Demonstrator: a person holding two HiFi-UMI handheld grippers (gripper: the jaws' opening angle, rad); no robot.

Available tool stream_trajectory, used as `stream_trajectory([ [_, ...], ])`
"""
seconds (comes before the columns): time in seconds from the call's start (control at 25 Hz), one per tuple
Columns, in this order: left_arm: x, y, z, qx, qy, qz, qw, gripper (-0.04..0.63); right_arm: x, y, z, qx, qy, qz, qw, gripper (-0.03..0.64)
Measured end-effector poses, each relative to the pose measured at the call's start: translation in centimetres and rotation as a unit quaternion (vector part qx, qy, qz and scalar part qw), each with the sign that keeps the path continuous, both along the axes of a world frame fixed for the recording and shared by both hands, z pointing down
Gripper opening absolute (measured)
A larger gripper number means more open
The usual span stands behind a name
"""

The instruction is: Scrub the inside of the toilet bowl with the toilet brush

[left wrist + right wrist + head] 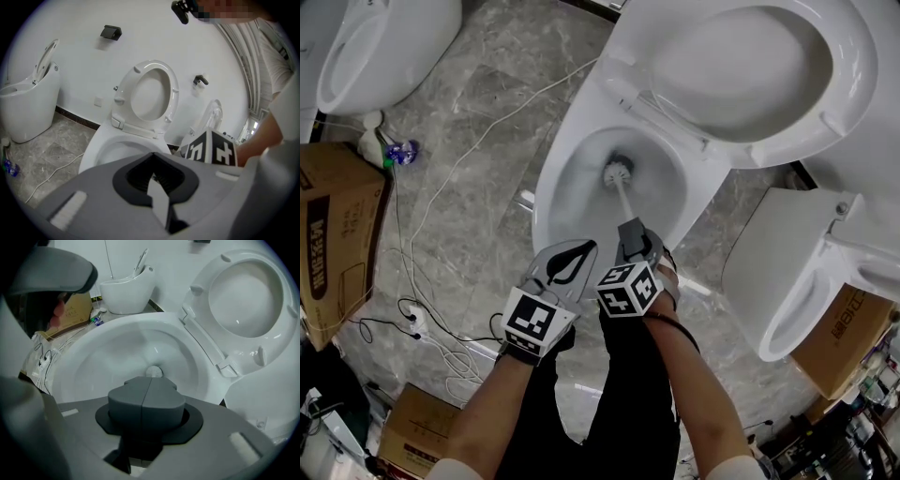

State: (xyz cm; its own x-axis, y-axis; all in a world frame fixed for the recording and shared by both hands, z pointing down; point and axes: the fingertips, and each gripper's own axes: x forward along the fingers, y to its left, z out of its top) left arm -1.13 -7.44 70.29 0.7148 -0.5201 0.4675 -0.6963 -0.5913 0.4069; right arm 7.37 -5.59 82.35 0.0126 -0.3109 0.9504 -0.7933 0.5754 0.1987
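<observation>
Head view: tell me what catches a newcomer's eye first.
The open toilet bowl fills the centre, its seat raised at upper right, with the toilet brush head down by the drain. The right gripper is shut on the brush handle below it. Another toilet stands at upper left.

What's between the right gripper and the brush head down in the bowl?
Only the brush's thin white handle, running from the right gripper to the brush head, as the head view shows.

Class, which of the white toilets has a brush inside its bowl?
The central white toilet with raised seat; the right gripper holds the white toilet brush at its drain.
</observation>
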Motion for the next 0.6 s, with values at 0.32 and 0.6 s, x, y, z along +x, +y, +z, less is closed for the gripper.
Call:
stream_trajectory([
  [0.32,0.1,-1.7,2.1,-0.002,-0.002,-0.011,0.9999,0.006,0.2,-3.6,3.7,-0.004,0.008,0.006,1.0,0.164],
  [0.6,-0.5,-3.4,2.8,-0.003,-0.013,-0.034,0.9993,0.006,0.5,-4.6,5.7,-0.006,0.0,0.001,1.0,0.164],
])
